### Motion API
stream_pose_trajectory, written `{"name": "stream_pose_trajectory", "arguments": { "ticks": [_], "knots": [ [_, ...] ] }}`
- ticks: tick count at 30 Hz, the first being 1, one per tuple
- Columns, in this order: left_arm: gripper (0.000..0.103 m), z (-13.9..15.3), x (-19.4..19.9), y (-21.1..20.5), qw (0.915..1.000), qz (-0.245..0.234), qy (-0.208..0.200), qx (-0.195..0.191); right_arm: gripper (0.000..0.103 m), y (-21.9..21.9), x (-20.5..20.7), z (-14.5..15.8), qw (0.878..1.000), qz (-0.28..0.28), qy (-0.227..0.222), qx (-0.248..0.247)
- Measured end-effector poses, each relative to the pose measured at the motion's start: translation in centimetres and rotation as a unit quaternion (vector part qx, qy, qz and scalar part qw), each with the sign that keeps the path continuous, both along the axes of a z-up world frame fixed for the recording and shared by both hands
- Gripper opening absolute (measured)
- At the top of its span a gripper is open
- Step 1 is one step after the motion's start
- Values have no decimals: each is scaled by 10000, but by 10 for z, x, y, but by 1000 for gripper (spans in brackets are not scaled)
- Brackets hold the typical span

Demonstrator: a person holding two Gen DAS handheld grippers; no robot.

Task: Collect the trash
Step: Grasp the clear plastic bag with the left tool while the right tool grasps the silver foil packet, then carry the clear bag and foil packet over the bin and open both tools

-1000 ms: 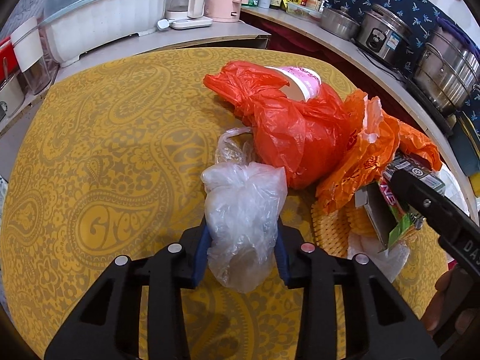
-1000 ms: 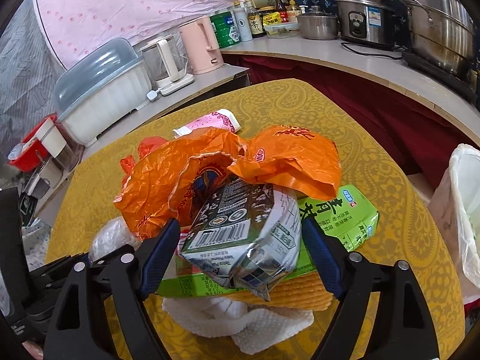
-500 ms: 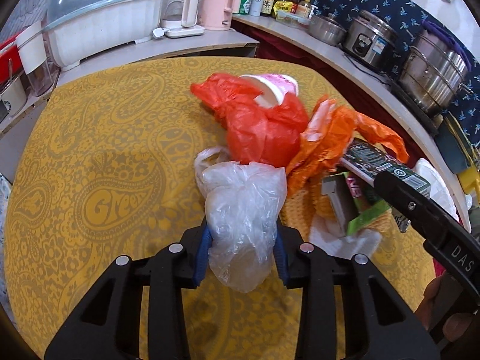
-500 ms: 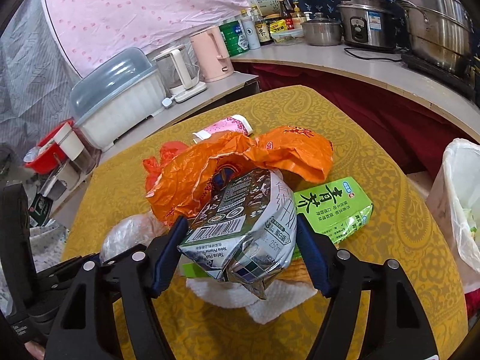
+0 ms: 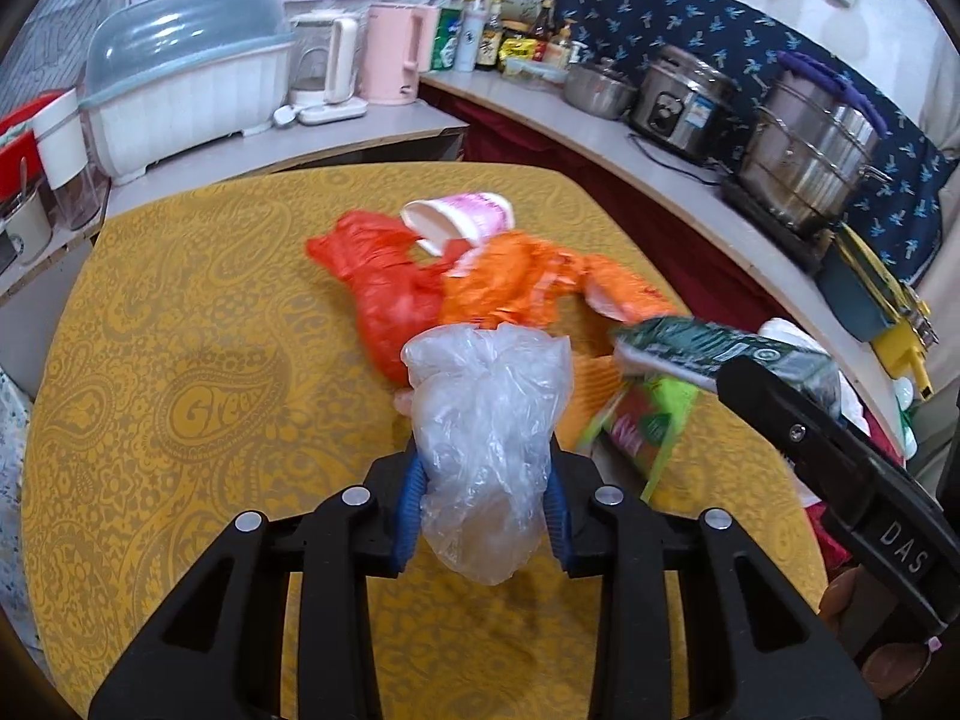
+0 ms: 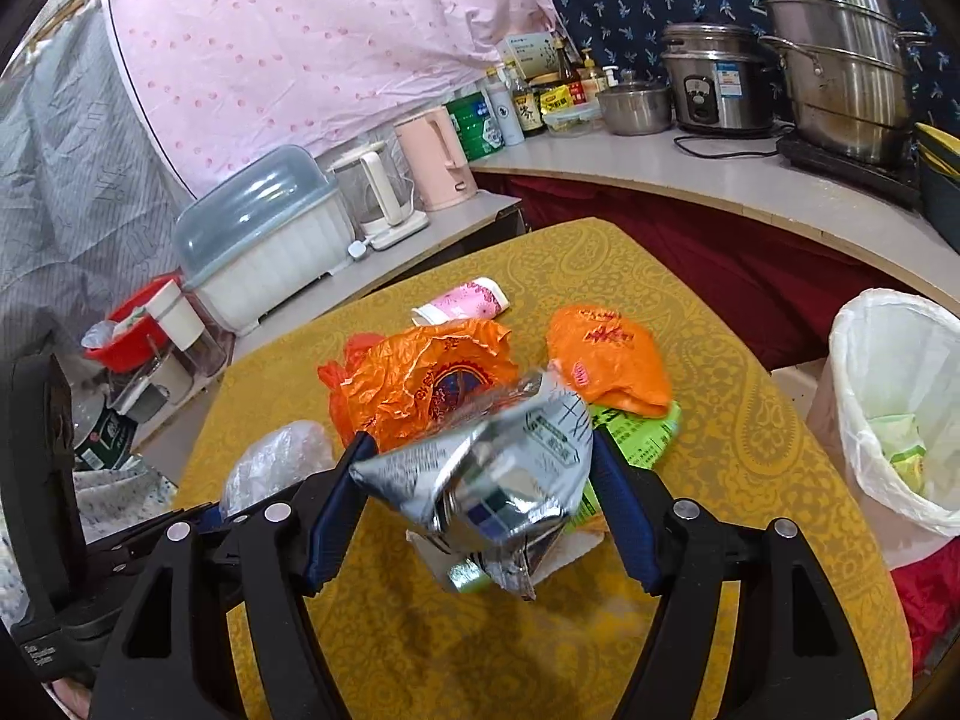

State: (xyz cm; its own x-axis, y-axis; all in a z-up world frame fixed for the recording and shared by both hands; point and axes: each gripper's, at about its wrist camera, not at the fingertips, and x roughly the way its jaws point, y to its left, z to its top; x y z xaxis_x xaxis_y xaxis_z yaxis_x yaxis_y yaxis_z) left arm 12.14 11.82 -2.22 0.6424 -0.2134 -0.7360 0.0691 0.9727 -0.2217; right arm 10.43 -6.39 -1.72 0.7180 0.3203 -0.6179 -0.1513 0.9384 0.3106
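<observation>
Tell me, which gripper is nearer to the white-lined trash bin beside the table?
Right. The right gripper, holding a crumpled silver wrapper, has the white-lined trash bin close on its right. The left gripper, gripping a clear plastic bag, sits farther left.

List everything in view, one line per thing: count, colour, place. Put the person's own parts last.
clear plastic bag: 1, translucent white, held in the left gripper.
foil snack wrapper: 1, silver and dark green, held in the right gripper.
orange plastic bags: 2, orange, middle of the table.
red plastic bag: 1, red, beside the orange ones.
paper cup: 1, pink and white, on its side behind the bags.
green carton: 1, bright green, under an orange bag's edge.
table: 1, yellow patterned cloth.
trash bin: 1, white liner, right of the table.
pink kettle: 1, on the counter.
dish rack: 1, white with a blue lid, on the counter.
left gripper: black, blue pads, shut.
right gripper: black, blue pads, shut.
</observation>
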Motion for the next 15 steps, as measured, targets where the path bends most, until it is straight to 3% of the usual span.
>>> {"name": "stream_pose_trajectory", "arguments": {
  "ticks": [1,2,15],
  "knots": [
    [32,3,-2,-4,10000,-31,-26,0,54,-3,-2,2,10000,-10,-24,21],
    [31,6,-4,-8,10000,-79,-59,-4,52,-6,-3,4,10000,21,-9,36],
    [31,27,-16,-59,9979,-612,-209,-1,49,-56,-23,11,9991,-363,-98,187]
  ]
}}
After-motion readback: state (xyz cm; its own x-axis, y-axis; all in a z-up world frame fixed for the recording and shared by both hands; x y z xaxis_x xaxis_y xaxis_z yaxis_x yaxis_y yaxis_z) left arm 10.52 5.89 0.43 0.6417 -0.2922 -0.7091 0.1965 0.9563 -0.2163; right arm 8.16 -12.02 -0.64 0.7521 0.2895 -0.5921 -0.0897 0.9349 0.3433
